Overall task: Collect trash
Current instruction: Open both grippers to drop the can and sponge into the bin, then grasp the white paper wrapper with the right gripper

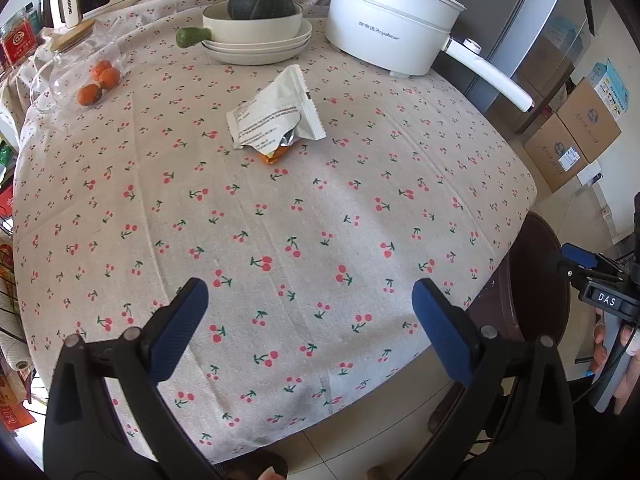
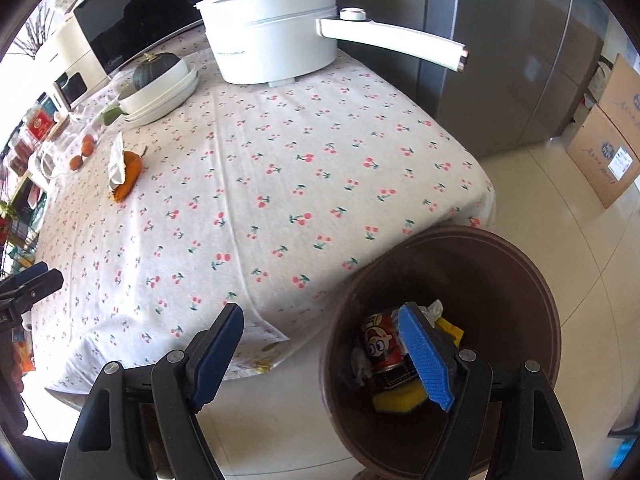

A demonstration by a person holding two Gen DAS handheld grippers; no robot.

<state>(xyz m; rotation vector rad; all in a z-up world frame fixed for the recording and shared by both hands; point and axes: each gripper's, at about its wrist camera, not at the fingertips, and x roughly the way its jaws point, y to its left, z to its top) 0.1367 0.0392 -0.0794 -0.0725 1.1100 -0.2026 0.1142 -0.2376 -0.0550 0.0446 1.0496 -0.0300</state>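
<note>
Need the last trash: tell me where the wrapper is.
The wrapper lies mid-table in the left wrist view, before the stacked plates, right of the oranges.

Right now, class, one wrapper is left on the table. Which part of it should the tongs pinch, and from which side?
Pinch the raised top edge of the wrapper, coming down from above. It stands tented, its peak lifted off the tablecloth, so that thin crimped ridge probably fits between open tongs more easily than the flat lower flap. The left tongs face it already.
</note>
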